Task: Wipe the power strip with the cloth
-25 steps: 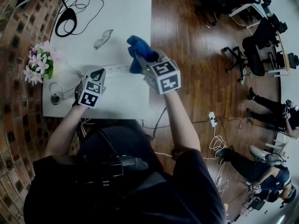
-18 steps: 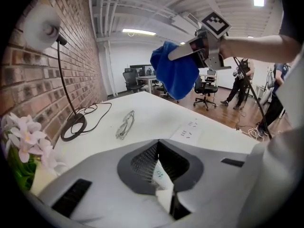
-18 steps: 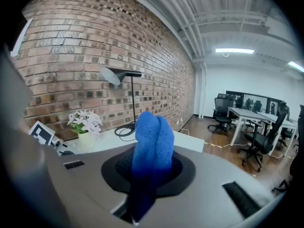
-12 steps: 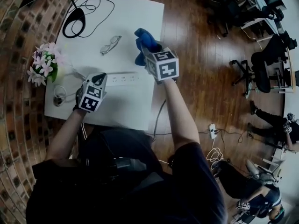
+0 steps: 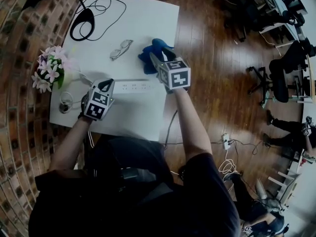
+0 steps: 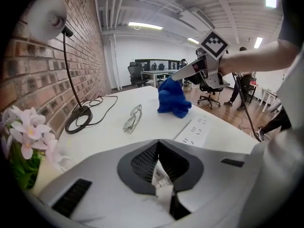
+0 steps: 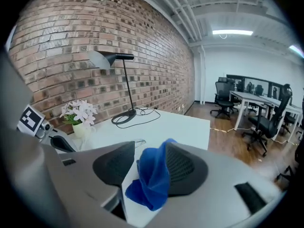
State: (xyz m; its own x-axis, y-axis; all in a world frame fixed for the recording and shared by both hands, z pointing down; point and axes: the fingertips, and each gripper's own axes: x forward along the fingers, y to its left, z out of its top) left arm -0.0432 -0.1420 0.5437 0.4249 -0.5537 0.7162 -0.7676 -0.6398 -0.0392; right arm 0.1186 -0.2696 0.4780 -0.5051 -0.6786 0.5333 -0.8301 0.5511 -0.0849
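We hold the left gripper (image 6: 157,144) low over the tabletop (image 5: 143,23), close to its near edge. Its jaws are clenched on a white cord (image 6: 161,182) that runs off the left end of the power strip (image 5: 136,86). The power strip lies flat across the middle of the tabletop, roughly parallel to the near edge, with its right end close to the right edge.

We point the right gripper (image 5: 159,54) at the blue cloth (image 5: 148,54), which sits bunched in a heap on the tabletop. The cloth is just beyond the strip, near the right edge and apart from the strip. The right gripper's jaws have just been opening. They now stand wide, with the cloth loose between them and the pads not pressing on it.

A pair of glasses (image 5: 121,49) lies left of the cloth, towards the middle. A lamp base (image 5: 81,23) with a looped black cable sits at the far left corner. A pot of pink flowers (image 5: 48,70) stands at the left edge.
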